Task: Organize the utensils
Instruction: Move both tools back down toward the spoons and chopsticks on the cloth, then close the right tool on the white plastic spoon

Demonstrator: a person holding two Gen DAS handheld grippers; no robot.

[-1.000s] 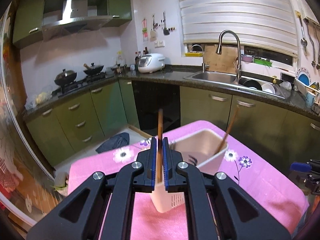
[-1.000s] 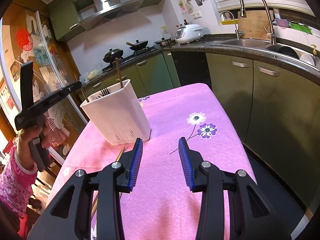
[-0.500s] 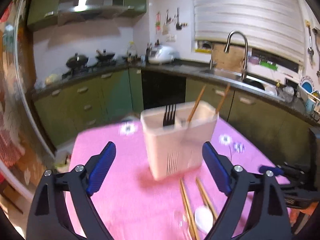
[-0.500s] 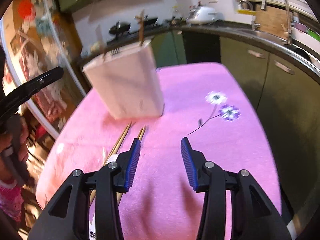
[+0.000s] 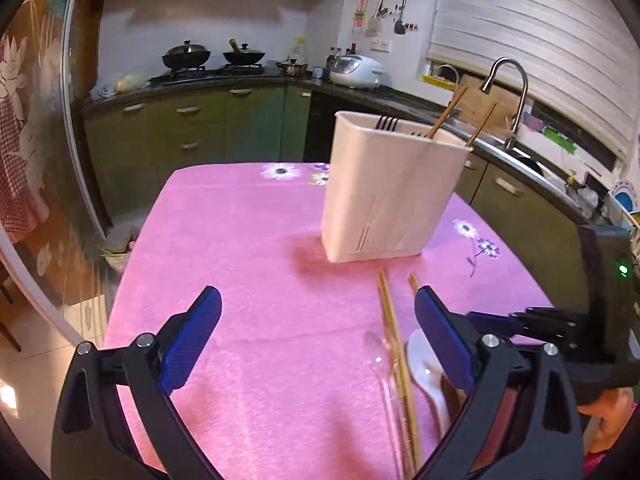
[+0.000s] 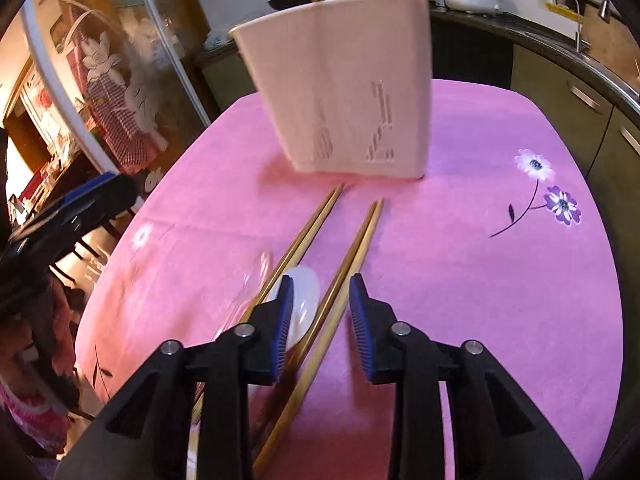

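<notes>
Since a second ago the left gripper [image 5: 318, 334] has let go of the chopstick it pinched over the holder [image 5: 390, 196] and pulled back; its jaws now stand wide apart over bare pink cloth [image 5: 248, 240] in the lower half of the left view, with nothing between them. That holder, a pale upright box, sits right of centre in the left view and at top centre in the right view [image 6: 344, 84], resting on the cloth. From its rim rise black fork tines [image 5: 387, 122] and two brown chopsticks [image 5: 446, 112] leaning to the upper right. Loose chopsticks [image 6: 320, 224] lie flat on the cloth in front of the holder, their far tips close to its base, running down toward the lower middle of the right view. A white spoon [image 6: 306, 300] lies between the two pairs, and a clear spoon [image 5: 378, 354], hard to make out, lies just left of them in the left view. The right gripper [image 6: 320, 308] has come down from bare cloth to these utensils; it is partly open, jaws at a moderate gap, with one chopstick pair running between them and the white spoon against the left finger, nothing pinched. Green cabinets [image 5: 192, 128] and a faucet [image 5: 508, 92] fill the background across the top.
</notes>
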